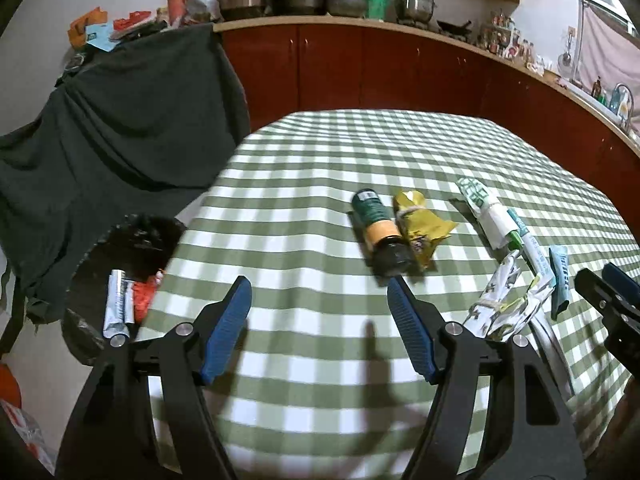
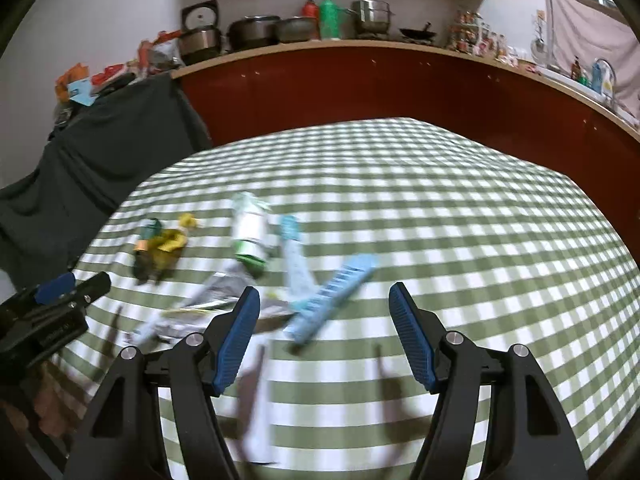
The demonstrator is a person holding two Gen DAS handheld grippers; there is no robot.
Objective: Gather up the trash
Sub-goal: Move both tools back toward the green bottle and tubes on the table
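Trash is lying mid-table (image 1: pixel 320 360), a stiff green bottle (image 1: pixel 380 232) to be gripped across its body beside light crumpled wrappers (image 1: pixel 420 224), while both grippers, left gripper (image 1: pixel 320 292) and right gripper (image 2: pixel 324 300), are hovering wide and empty.

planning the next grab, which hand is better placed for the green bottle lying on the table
Left. The green bottle lies just ahead of the open, empty left tongs, close to one tip. From the right tongs, also open and empty, it sits far off to the side, beyond the left one.
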